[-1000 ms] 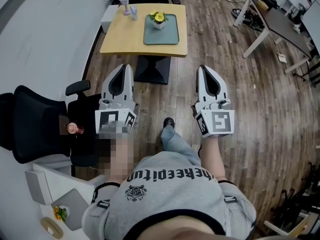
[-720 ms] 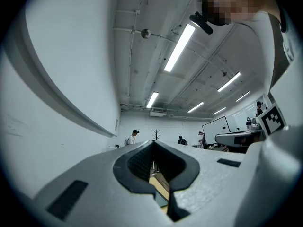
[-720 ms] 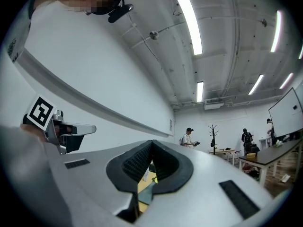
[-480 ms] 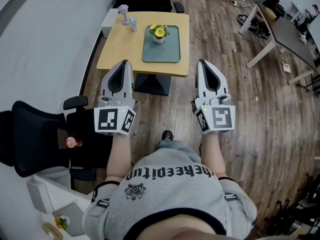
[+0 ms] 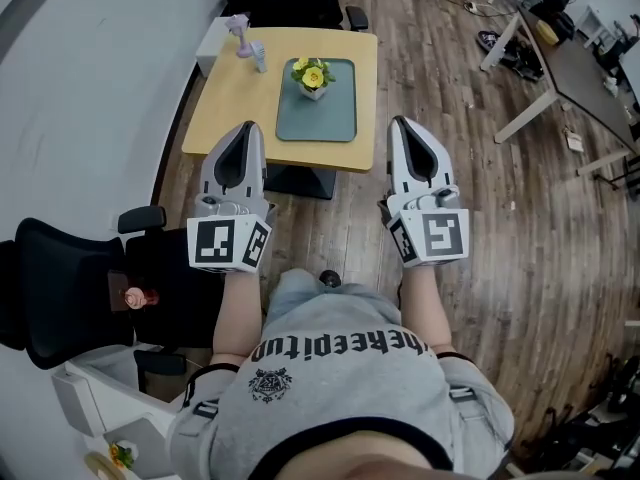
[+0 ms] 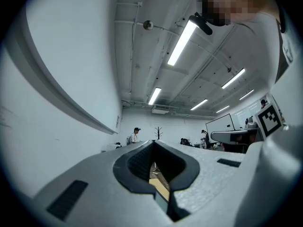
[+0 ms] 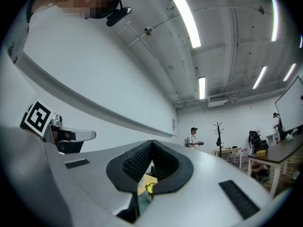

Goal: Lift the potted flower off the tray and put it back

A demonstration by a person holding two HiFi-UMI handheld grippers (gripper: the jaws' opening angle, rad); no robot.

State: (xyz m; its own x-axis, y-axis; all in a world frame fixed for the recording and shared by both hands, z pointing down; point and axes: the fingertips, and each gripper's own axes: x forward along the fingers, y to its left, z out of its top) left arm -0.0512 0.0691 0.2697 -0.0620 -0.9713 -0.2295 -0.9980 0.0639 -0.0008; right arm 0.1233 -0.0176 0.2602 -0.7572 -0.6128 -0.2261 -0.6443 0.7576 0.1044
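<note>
The potted flower [image 5: 312,76], yellow blooms in a small white pot, stands at the far end of a grey-green tray [image 5: 318,118] on a light wooden table [image 5: 225,108]. Both grippers are held side by side in front of me, pointing at the table and short of the tray. My left gripper [image 5: 247,128] is shut and empty, its tip over the table's near edge in the head view. My right gripper [image 5: 400,124] is also shut and empty, just off the table's near right corner. Through the right gripper's jaws [image 7: 151,142] a sliver of the flower [image 7: 149,188] shows.
A purple spray bottle [image 5: 240,38] and a small bottle [image 5: 259,60] stand at the table's far left, with a white box [image 5: 212,43] beside the table. A black office chair [image 5: 60,278] stands at my left by the wall. A white-legged desk [image 5: 570,63] is far right.
Both grippers and I have moved forward toward the table; it now lies closer, and the gripper tips reach its near edge in the head view. Jaws stay shut.
</note>
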